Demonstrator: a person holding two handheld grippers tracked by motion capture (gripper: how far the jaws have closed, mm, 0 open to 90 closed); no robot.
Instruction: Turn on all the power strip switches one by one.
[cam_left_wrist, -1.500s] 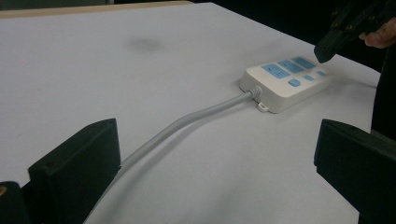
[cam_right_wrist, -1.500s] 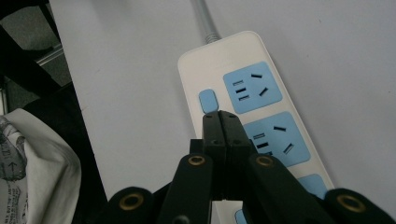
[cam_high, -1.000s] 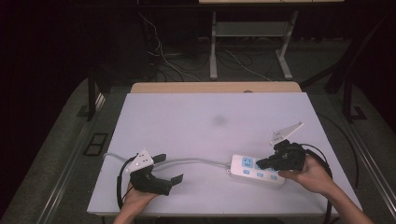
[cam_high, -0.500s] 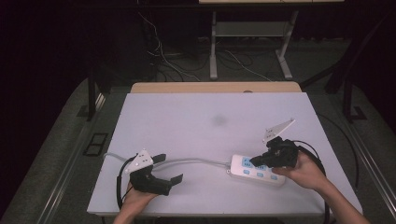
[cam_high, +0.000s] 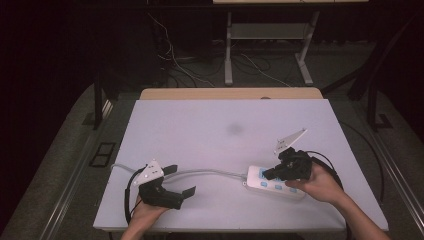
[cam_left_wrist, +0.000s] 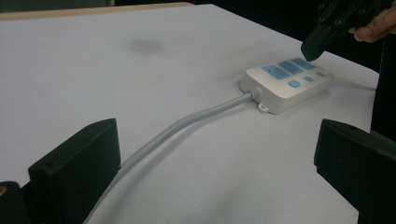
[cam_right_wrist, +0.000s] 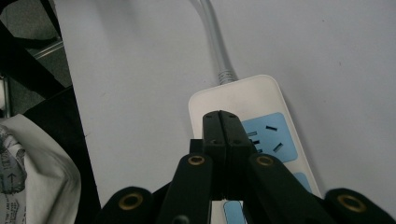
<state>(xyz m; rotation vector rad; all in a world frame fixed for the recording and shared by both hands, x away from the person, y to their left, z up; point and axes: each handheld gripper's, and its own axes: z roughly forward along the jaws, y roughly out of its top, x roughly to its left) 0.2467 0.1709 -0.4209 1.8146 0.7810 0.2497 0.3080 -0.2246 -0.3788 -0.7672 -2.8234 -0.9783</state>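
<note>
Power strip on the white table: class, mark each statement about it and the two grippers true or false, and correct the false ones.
1. The right gripper has its jaws shut, tips above the power strip. True.
2. The left gripper is clamped on the cable. False: its jaws stand open, the cable running between them.
3. The power strip has blue socket panels. True.
4. A plug sits in the strip. False: the sockets seen are free.

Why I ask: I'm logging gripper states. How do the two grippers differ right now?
The left gripper has its jaws wide open; the right gripper has them shut. The left lies low by the cable; the right tilts down over the power strip, holding nothing. Both are black and hand-held.
</note>
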